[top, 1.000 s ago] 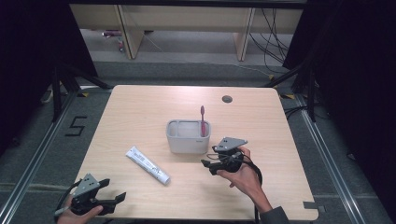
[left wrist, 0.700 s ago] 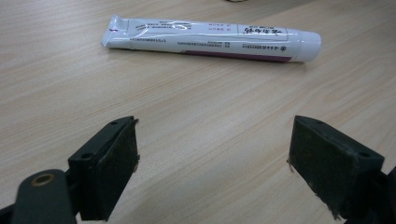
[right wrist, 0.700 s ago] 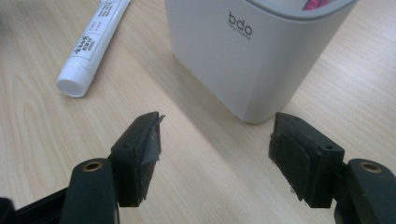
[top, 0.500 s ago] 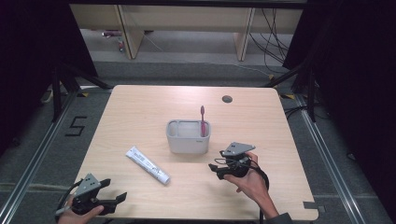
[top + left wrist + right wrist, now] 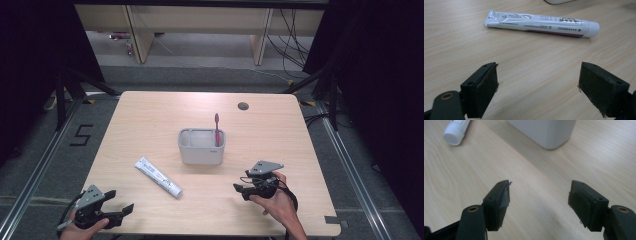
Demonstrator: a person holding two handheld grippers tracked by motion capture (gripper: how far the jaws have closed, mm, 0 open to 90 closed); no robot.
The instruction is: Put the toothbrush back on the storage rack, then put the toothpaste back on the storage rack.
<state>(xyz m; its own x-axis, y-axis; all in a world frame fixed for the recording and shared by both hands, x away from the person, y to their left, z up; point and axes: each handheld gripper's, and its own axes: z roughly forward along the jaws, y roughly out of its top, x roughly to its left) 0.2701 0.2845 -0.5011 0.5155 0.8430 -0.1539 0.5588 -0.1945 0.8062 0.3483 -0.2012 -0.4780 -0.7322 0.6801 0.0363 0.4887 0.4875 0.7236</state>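
Observation:
A white toothpaste tube point(image 5: 158, 177) lies flat on the wooden table point(image 5: 150, 120), left of a white holder box point(image 5: 201, 147). A pink toothbrush point(image 5: 217, 128) stands upright in the box's right compartment. My left gripper point(image 5: 122, 212) rests at the table's front left corner, open and empty, with the toothpaste tube point(image 5: 541, 23) ahead of its jaws. My right gripper point(image 5: 240, 190) hovers low at the front right, open with nothing between its pads. Beyond its jaws I see the box's corner point(image 5: 544, 131) and the tube's cap point(image 5: 454, 133).
A round cable hole point(image 5: 243, 106) sits near the table's far right edge. Shelving and cables stand on the floor beyond the table. A floor mark reading 5 lies to the left.
My right gripper has drawn back from beside the box toward the front right of the table and sunk a little. The left gripper has stayed put.

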